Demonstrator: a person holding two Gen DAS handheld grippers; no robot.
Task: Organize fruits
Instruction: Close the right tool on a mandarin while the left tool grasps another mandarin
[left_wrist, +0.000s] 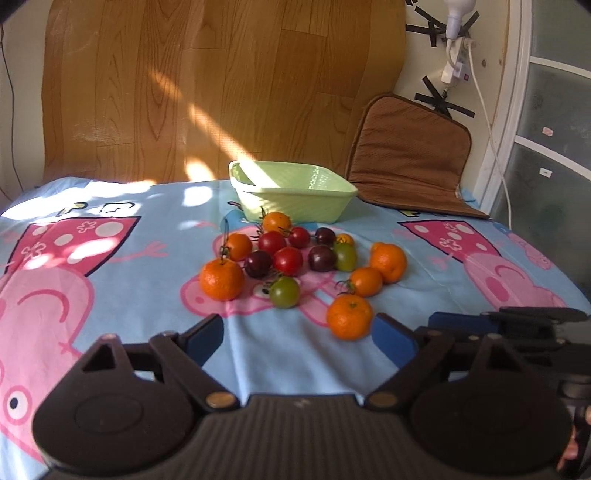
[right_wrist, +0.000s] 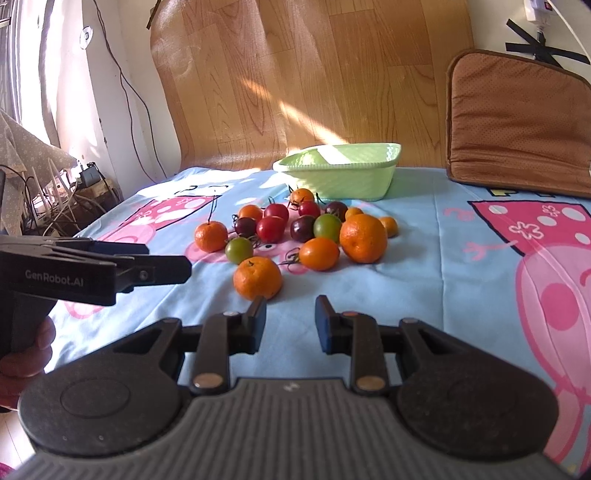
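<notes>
Two grippers, one loose heap of fruit, one green basket on a cartoon-pig tablecloth.

Left gripper (left_wrist: 297, 334): jaws spread wide, nothing between them, hovering low over the tablecloth (left_wrist: 110, 295), its right finger just beside the nearest mandarin (left_wrist: 349, 316). Right gripper (right_wrist: 290, 323): jaws moderately apart, holding nothing, with that mandarin (right_wrist: 257, 277) just ahead of its left finger. Fruit: mandarins, red, dark purple and green tomatoes (left_wrist: 284, 291), clustered mid-cloth, none in the basket. Light green basket (left_wrist: 295, 195): just behind the cluster, near the wood-grain backdrop (left_wrist: 221, 92). Brown cushion (left_wrist: 410, 155): propped at the right rear. Left view alone shows the taped power strip (left_wrist: 456, 55) and glazed door; right view alone shows the left gripper from the side (right_wrist: 110, 264), the hand holding it, and tangled cables at far left.
</notes>
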